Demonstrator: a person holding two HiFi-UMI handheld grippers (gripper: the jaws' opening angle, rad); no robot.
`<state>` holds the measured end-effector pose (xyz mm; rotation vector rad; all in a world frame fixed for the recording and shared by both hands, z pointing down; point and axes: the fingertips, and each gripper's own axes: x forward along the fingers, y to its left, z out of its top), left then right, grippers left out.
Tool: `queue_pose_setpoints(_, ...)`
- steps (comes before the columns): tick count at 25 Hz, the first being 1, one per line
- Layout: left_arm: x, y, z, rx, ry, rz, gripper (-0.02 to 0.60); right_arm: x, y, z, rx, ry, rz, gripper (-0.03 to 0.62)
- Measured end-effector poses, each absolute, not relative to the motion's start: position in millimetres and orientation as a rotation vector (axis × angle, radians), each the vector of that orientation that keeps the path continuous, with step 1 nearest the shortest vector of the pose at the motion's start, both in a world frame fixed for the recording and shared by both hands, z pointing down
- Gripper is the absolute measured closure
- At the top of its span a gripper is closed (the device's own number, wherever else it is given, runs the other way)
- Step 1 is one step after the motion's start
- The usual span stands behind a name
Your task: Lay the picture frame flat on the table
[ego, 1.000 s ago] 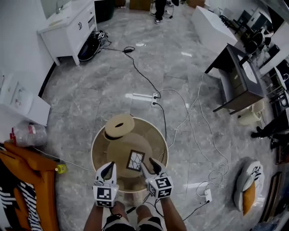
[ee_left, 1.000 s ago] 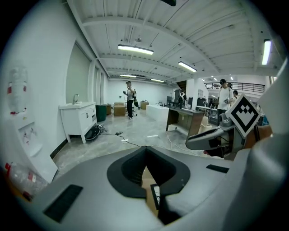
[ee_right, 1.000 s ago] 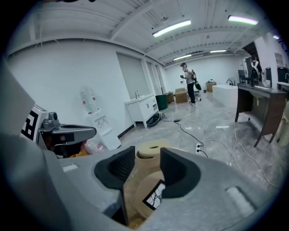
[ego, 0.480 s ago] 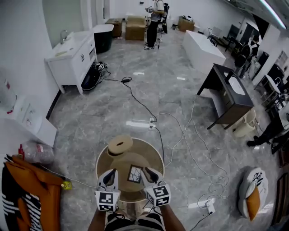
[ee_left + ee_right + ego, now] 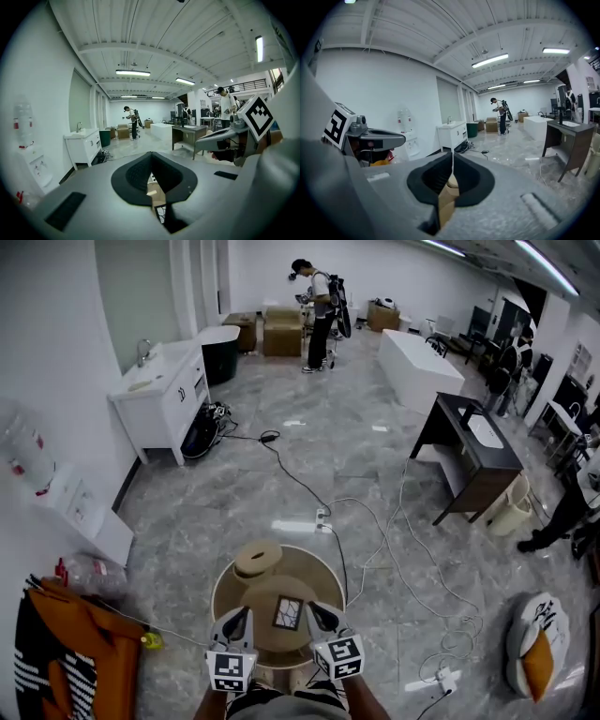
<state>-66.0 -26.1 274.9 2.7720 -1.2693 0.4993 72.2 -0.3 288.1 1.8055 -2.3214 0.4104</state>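
The picture frame (image 5: 287, 613), dark-edged with a lattice pattern, lies flat on a tan round pad (image 5: 265, 600) on the round table (image 5: 223, 583). Both grippers hover above the table's near edge, clear of the frame. My left gripper (image 5: 239, 613) is to the frame's left, and its pads meet at the tip in the left gripper view (image 5: 151, 154). My right gripper (image 5: 309, 607) is to the frame's right. Its jaws have just been closing and now stand shut with nothing between them (image 5: 452, 155).
A tan disc with a hole (image 5: 258, 559) rests on the table's far side. Cables and a power strip (image 5: 300, 526) cross the marble floor beyond. An orange cloth (image 5: 66, 662) lies left, a white cabinet (image 5: 164, 395) far left, a dark desk (image 5: 469, 460) right. A person (image 5: 317, 296) stands far off.
Both grippers have risen away from the frame and table. The head view has tipped up, so more of the room shows and the table sits lower in the picture.
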Motion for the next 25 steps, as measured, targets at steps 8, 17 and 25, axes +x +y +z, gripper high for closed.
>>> queue_pose_setpoints(8, -72, 6, 258, 2.762, -1.304, 0.471, 0.565, 77, 45, 264, 1.804, -2.333, 0.305, 0.592)
queue_pose_setpoints(17, -74, 26, 257, 2.756, -1.343, 0.444, 0.565, 75, 64, 261, 1.797, -2.358, 0.262, 0.594)
queue_pose_setpoints(25, -71, 29, 256, 2.757, -1.346, 0.458, 0.565, 80, 61, 259, 1.809, -2.359, 0.269, 0.594)
